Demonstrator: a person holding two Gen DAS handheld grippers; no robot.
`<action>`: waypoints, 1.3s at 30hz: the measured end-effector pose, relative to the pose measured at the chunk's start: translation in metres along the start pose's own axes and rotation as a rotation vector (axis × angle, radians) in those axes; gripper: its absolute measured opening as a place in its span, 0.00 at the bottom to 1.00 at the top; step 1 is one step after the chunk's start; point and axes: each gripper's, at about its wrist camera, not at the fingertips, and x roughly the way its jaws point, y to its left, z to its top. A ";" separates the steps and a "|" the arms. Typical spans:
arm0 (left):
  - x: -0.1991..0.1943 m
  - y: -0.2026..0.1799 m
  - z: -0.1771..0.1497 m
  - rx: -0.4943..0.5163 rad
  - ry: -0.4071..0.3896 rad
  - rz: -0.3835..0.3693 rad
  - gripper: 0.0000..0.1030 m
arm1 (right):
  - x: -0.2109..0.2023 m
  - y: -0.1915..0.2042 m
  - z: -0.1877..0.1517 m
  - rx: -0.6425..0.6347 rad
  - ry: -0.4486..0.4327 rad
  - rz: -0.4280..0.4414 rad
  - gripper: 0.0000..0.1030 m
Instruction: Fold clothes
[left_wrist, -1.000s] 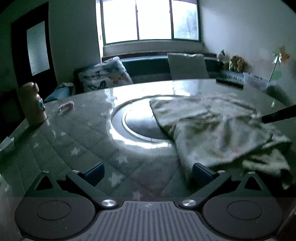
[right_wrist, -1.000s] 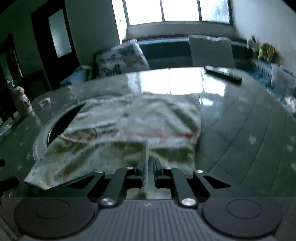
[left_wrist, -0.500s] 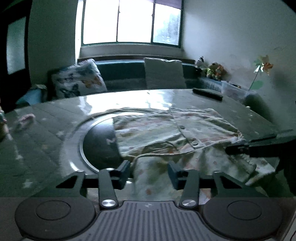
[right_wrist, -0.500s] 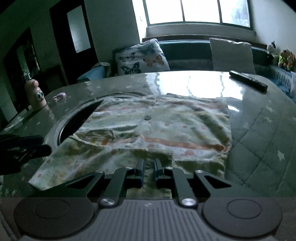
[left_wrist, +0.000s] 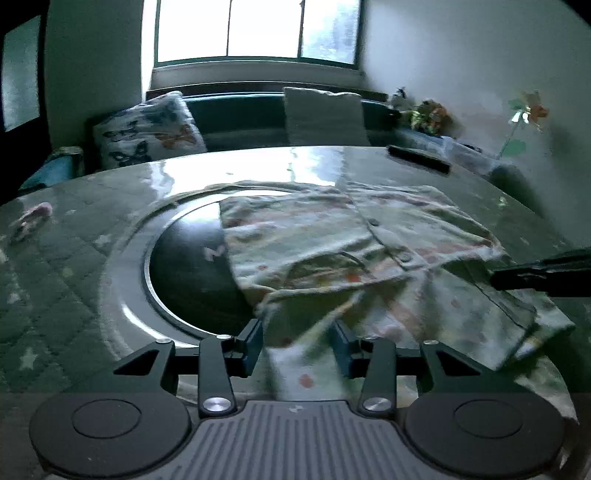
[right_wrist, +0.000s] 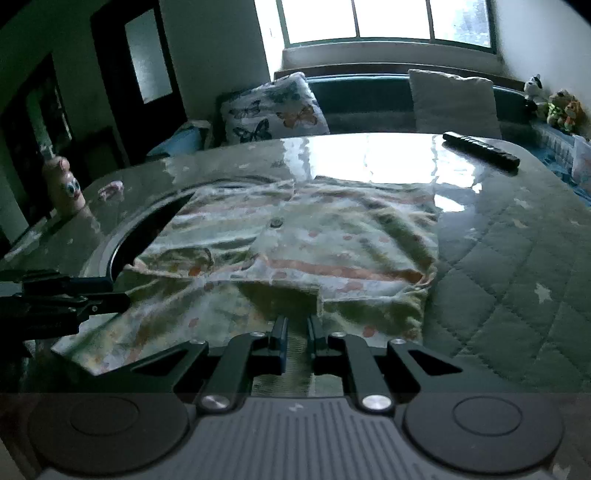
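A pale floral garment (left_wrist: 332, 236) with buttons lies spread on the round table, partly over the dark glass turntable (left_wrist: 184, 266). My left gripper (left_wrist: 297, 332) is at the garment's near left corner. Its jaws stand half closed with a fold of the cloth lying between them, and the pads do not visibly press it. In the right wrist view this gripper (right_wrist: 110, 299) reaches in from the left. My right gripper (right_wrist: 297, 332) is shut on the near hem of the garment (right_wrist: 314, 236), with a strip of cloth pinched between its fingers. Its tip (left_wrist: 502, 277) shows at the right edge of the left wrist view.
A quilted, star-patterned cover (right_wrist: 517, 258) is on the table. At the far right of the table lies a black remote (right_wrist: 480, 149). A small pink object (left_wrist: 31, 218) and a toy figure (right_wrist: 66, 188) are at the far left. A sofa with cushions (left_wrist: 147, 136) stands behind.
My left gripper has moved onto the garment's near corner, and its jaws have narrowed from wide open to half closed. The right gripper stays shut on the hem. The garment now lies flatter.
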 end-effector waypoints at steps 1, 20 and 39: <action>0.000 0.000 0.002 -0.001 -0.004 -0.002 0.42 | -0.001 0.000 0.000 0.001 -0.005 -0.001 0.10; -0.001 -0.006 0.001 0.030 -0.015 0.026 0.45 | 0.000 0.004 -0.007 -0.003 -0.002 -0.008 0.07; 0.008 -0.012 0.007 0.045 -0.028 -0.003 0.36 | -0.010 -0.001 0.000 0.013 -0.045 -0.055 0.14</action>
